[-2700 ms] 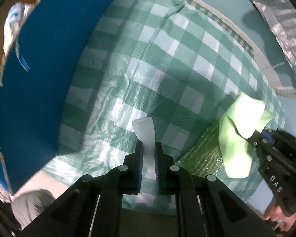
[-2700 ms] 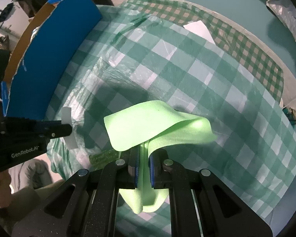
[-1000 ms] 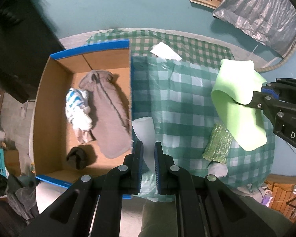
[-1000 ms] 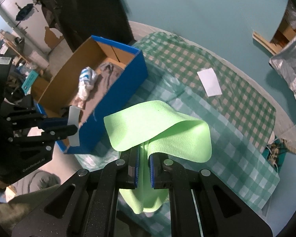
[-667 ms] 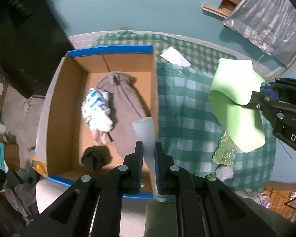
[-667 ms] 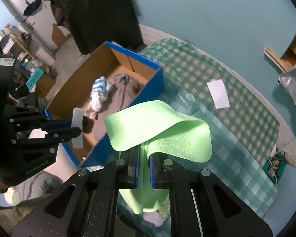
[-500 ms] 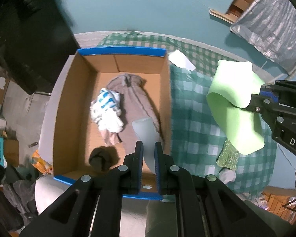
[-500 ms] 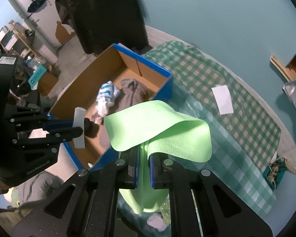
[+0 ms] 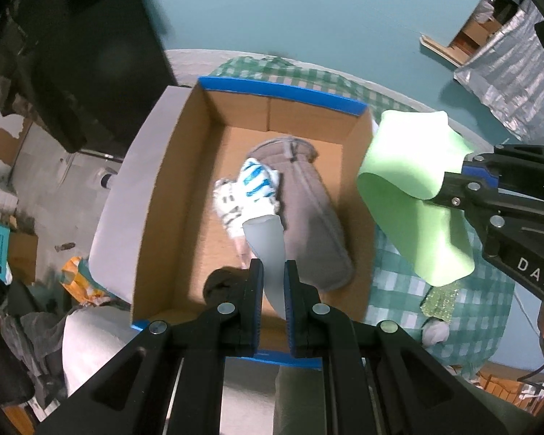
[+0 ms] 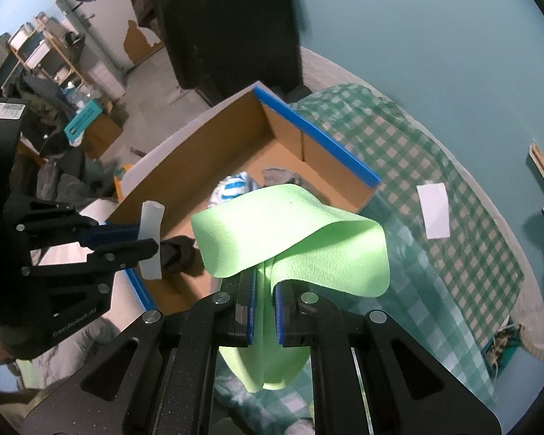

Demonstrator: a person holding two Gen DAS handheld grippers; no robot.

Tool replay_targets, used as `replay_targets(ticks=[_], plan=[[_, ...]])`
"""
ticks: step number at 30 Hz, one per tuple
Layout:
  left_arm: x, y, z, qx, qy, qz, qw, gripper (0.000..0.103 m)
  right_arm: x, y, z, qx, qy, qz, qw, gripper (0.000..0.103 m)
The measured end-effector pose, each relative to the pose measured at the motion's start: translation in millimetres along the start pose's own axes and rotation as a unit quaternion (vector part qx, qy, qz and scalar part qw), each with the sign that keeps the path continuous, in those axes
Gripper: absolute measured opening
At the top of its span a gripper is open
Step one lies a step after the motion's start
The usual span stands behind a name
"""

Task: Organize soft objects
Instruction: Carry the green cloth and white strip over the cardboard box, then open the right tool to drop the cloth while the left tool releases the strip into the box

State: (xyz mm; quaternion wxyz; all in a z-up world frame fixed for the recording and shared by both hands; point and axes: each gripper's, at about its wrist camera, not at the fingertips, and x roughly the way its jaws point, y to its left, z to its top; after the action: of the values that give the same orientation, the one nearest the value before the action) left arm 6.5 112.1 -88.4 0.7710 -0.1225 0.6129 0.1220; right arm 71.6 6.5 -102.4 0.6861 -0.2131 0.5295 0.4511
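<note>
While both grippers hang in the air above the cardboard box (image 9: 170, 195), each has its fingers clamped on a soft piece. Box: open top, blue tape on the rim, sitting beside a green checked cloth (image 10: 453, 195) spread on a surface I can't identify. Inside the box: grey garment (image 9: 308, 210), a white-and-blue striped cloth (image 9: 250, 188) lying on its left edge, a dark bundle (image 10: 177, 252) at the near end.

Right gripper (image 10: 264, 306): narrow, pinching a light green foam sheet (image 10: 290, 232); sheet folds over above the fingers and droops below them, hanging over the box's right wall and the cloth edge.

Left gripper (image 9: 272, 282): narrow, holding a white foam strip (image 9: 266, 243) that sticks up past the fingertips, over the box interior near the garment.

On the cloth: white paper slip (image 10: 432, 210), a sparkly green scrap (image 9: 440, 299), a small whitish wad (image 9: 435, 331).

Room: teal wall, dark cabinet behind the box, wooden shelving and clutter at left.

Writing: "DAS" on the right gripper body, "GenRobot.AI" on the left.
</note>
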Motion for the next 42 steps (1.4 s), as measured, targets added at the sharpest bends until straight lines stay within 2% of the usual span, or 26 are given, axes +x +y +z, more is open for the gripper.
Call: replay_targets(ticks=[18, 23, 26, 28, 29, 31, 33, 36, 39, 42], plan=[[41, 53, -3, -0.019, 0.033, 0.037, 0.9986, 0.011, 63, 26, 25, 0.011, 0.051, 0.024, 0.998, 0.008], [51, 59, -5, -0.017, 0.04, 0.05, 0.9978, 0.017, 75, 27, 28, 0.024, 0.058, 0.026, 0.998, 0.008], [56, 63, -6, -0.018, 0.047, 0.058, 0.9971, 0.022, 80, 29, 30, 0.03, 0.062, 0.021, 0.997, 0.021], [58, 63, -6, -0.017, 0.049, 0.068, 0.9963, 0.034, 79, 32, 31, 0.033, 0.058, 0.016, 0.998, 0.052], [58, 64, -6, -0.017, 0.051, 0.069, 0.9962, 0.036, 78, 34, 31, 0.033, 0.054, 0.013, 0.998, 0.055], [56, 65, -6, -0.022, 0.049, 0.061, 0.9967, 0.039, 75, 35, 30, 0.029, 0.045, 0.003, 0.999, 0.057], [52, 64, -5, -0.019, 0.043, 0.066, 0.9967, 0.043, 72, 35, 29, 0.029, 0.044, -0.002, 0.999, 0.058], [46, 62, -5, -0.014, 0.039, 0.068, 0.9968, 0.045, 67, 31, 27, 0.038, 0.04, -0.002, 0.998, 0.058], [41, 61, -6, -0.011, 0.034, 0.069, 0.997, 0.054, 59, 27, 25, 0.046, 0.034, -0.004, 0.998, 0.058], [34, 59, -7, -0.01, 0.025, 0.067, 0.9974, 0.054, 52, 26, 22, 0.05, 0.029, -0.005, 0.998, 0.059]])
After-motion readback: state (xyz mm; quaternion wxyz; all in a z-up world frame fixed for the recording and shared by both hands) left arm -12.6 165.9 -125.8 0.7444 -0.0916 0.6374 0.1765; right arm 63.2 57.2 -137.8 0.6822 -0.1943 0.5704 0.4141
